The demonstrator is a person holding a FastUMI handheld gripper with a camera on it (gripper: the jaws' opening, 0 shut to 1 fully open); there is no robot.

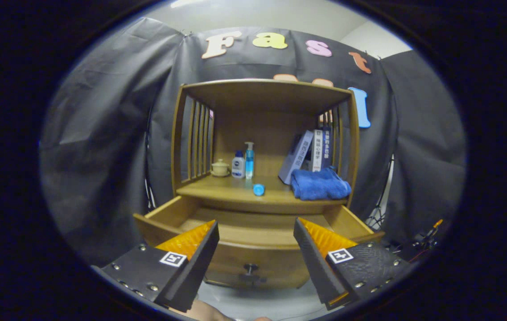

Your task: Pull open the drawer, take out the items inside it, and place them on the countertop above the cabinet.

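The gripper (pixel 257 225) is spread wide and holds nothing, at the bottom centre of the frame. Between and just beyond its fingers sits the pulled-open drawer (pixel 253 234), its knob (pixel 250 268) lower down; its contents are hard to make out. Above, mid-frame, the countertop (pixel 235 192) carries a small blue cap (pixel 258 190) and a folded blue towel (pixel 319 183).

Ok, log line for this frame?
drawer: pulled open | gripper: open, empty, above drawer front | blue cap, blue towel: on countertop
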